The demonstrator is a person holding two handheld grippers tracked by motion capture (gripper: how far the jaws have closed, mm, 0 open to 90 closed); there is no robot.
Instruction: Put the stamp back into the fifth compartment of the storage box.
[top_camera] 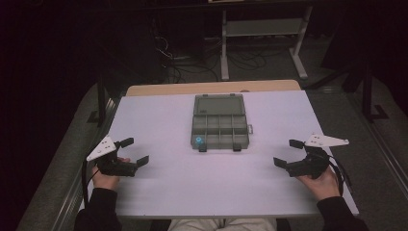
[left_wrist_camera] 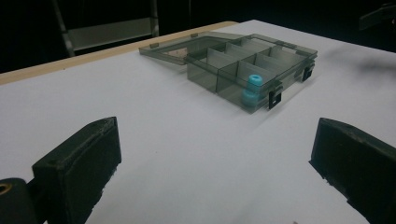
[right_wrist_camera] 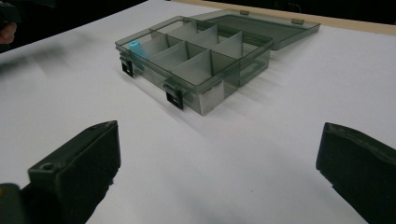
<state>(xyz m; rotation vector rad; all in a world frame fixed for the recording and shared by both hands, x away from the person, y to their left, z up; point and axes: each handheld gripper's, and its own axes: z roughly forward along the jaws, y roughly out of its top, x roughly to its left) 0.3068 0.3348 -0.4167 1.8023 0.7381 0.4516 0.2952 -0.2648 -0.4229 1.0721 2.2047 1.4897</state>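
Note:
A clear grey compartment box [top_camera: 220, 128] lies open in the middle of the white table [top_camera: 168, 187], its lid [top_camera: 219, 105] folded flat toward the far side. A small blue cylinder [top_camera: 199, 141] stands in the box's near-left compartment; the left gripper view shows that blue cylinder [left_wrist_camera: 252, 90] at the box's [left_wrist_camera: 261, 60] near corner, and the right gripper view has it [right_wrist_camera: 137, 48] at the far-left corner of the box [right_wrist_camera: 201, 56]. My left gripper [top_camera: 135, 152] rests open at the table's left. Over at the right, my right gripper [top_camera: 288, 153] is open too. Both hold nothing.
A wooden strip [top_camera: 211, 88] edges the table's far side. Beyond it stand a white metal frame [top_camera: 262, 29] and loose cables [top_camera: 192, 62] on the dark floor. Two black latches [top_camera: 219, 147] hang on the box's near wall.

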